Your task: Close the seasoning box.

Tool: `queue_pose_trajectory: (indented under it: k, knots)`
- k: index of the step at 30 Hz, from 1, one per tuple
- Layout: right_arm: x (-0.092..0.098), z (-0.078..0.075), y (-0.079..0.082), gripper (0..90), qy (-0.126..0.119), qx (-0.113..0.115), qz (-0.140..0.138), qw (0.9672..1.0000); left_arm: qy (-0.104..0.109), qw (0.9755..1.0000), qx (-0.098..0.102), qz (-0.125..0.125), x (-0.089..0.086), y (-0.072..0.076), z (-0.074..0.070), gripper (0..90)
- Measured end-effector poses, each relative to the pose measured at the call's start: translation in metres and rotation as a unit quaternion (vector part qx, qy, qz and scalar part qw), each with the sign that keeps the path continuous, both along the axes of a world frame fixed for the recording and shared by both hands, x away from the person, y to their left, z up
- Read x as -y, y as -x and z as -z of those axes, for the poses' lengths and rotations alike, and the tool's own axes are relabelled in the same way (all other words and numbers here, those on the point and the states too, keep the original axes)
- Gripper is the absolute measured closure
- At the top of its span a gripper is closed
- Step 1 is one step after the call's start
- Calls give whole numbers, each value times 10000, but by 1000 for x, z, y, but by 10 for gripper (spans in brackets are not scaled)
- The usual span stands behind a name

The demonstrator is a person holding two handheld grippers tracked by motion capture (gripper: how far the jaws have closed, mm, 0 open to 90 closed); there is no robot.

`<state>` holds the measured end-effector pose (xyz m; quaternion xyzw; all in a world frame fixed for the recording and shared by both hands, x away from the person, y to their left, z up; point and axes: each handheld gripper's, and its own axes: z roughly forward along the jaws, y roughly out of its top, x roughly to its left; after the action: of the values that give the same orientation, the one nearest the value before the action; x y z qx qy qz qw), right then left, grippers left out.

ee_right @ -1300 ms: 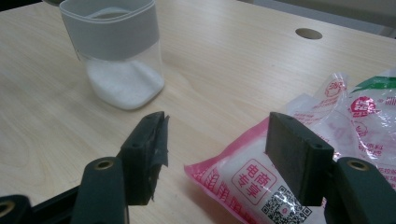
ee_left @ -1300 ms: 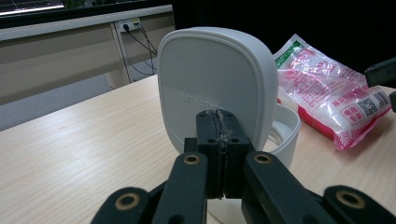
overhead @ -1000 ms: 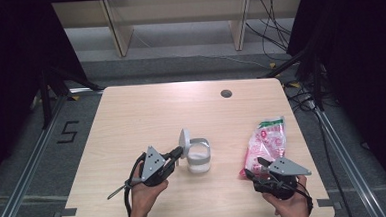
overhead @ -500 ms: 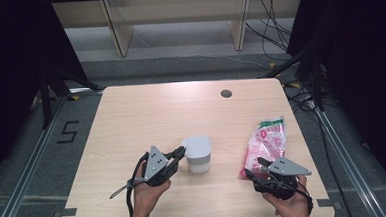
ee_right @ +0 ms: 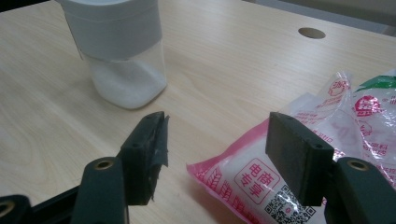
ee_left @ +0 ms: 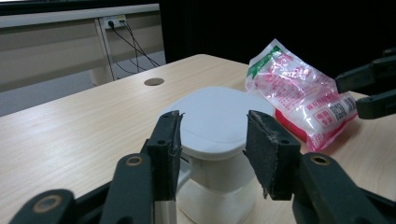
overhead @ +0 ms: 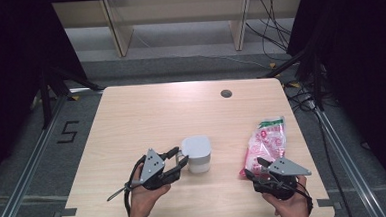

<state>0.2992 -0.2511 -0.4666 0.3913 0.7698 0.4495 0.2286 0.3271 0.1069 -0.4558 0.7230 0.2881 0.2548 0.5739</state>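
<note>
High view: left gripper [overhead: 179, 158] jaws just opened, apart beside closed white jar [overhead: 197, 154]; right gripper [overhead: 254, 168] apart at pink bag [overhead: 266, 143].

Jar [overhead: 200, 160]: clear body, white contents, white lid [ee_left: 215, 119].
Bag [overhead: 267, 143]: clear plastic, pink and red print, green top edge.
Table [overhead: 146, 116]: pale wood grain.
Jaws: black.

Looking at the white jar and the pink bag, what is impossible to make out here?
- Jar: its base, left gripper view, cut off by the bottom edge and the left tool.
- Jar lid: its top, right gripper view, cut off by the upper edge.
- Bag: its print, high view, too small to read.
- Bag's near end, high view: behind the right tool.
</note>
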Motion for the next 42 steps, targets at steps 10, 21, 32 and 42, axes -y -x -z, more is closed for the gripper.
queue_pose_trajectory:
  k: [10, 21, 32, 42]
  knots:
    - [1, 1, -1, 390, -21, 14, -37, 10000, 76, 9999, -139, 54, 2, 7, 7, 384]
    - [0, 2, 0, 390, -4, -39, -14, 10000, 95, 9997, -215, 70, 4, 19, 12, 329]
    - [-1, 2, 2, 389, -17, -72, -32, 10000, -24, 9997, -262, 5, 8, 30, 20, 303]
    - [-3, 2, 1, 389, 0, -1, -143, 9999, -33, 9995, -313, -13, 10, 35, 27, 299]
